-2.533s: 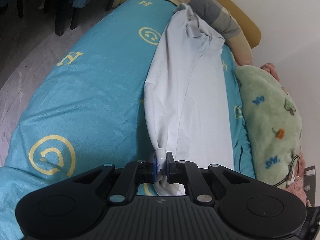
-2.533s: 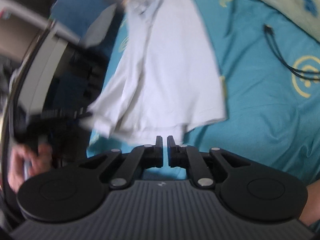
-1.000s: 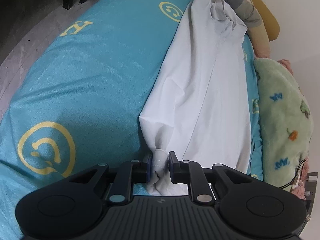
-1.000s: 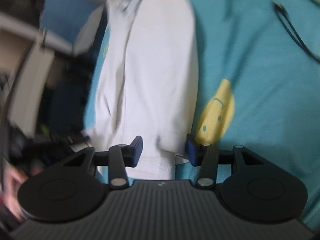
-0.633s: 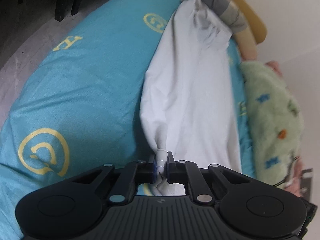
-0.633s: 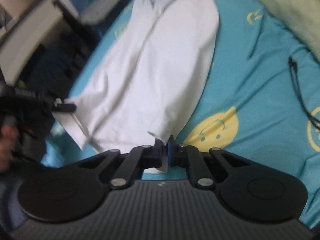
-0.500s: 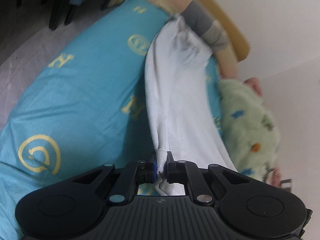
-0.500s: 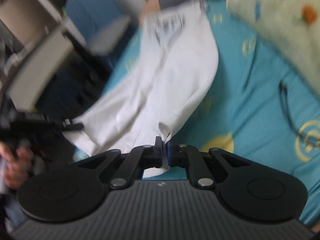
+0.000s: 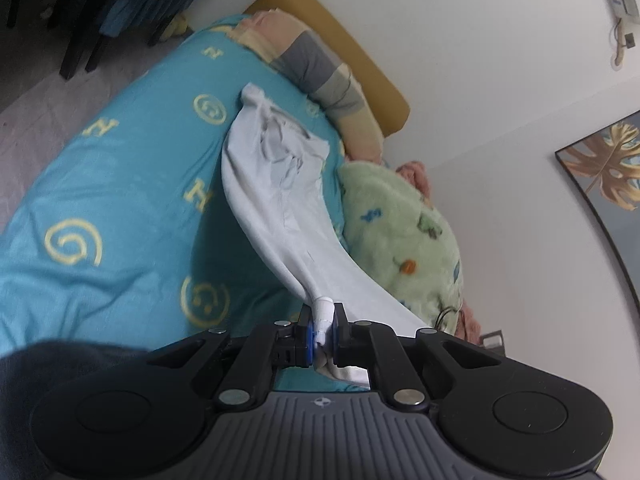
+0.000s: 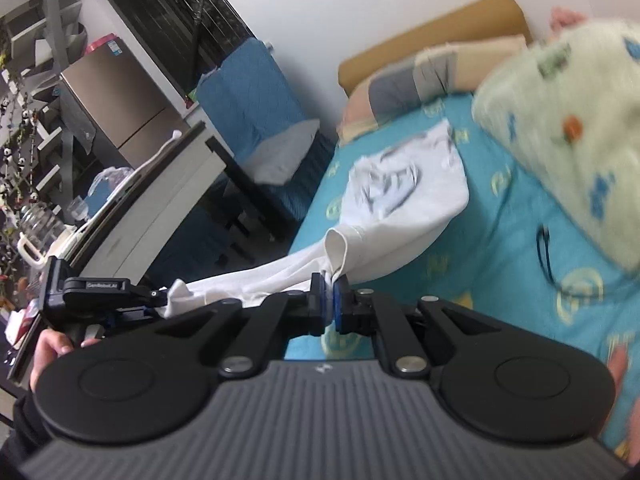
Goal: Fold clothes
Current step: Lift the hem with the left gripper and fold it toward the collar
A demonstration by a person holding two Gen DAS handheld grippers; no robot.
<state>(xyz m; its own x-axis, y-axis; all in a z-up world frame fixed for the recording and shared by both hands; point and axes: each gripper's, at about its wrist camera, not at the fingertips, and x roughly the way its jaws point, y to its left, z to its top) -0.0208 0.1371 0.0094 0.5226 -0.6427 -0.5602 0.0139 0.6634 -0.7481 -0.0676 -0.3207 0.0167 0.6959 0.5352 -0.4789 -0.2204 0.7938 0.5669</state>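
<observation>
Left tongs (image 9: 323, 322): I have them clamped on a bunched corner of the white garment (image 9: 280, 200); their jaws have just been closing the last little way, with cloth between them throughout.

Right tongs (image 10: 326, 300): pinched tight on the other near corner, a fold of hem standing up just above the pads. A second ago these jaws stood wide around the hem; they have just been closing and now grip it.

Left tongs, from the right camera (image 10: 160, 300): they show off to the left at about the same height, a person's hand (image 10: 50, 344) behind them, the hem stretched between the two pairs.

Garment, beyond the tongs: the near end has come up off the bed (image 9: 120, 200) since half a second ago and hangs in a sagging band from both grips. The far end, around the collar, lies rumpled on the cover, well ahead of the tongs near the striped pillow (image 9: 316, 68).

Beside the span: the green blanket (image 9: 400, 232) is to its right in the left camera, and a black cable (image 10: 544, 252) lies on the cover to the right of the right tongs.

Meaning for the task: I judge both bottom corners secured and the lift under way, so the hem looks ready to be carried forward over the collar end for the first fold. The sag may crease the fold.
</observation>
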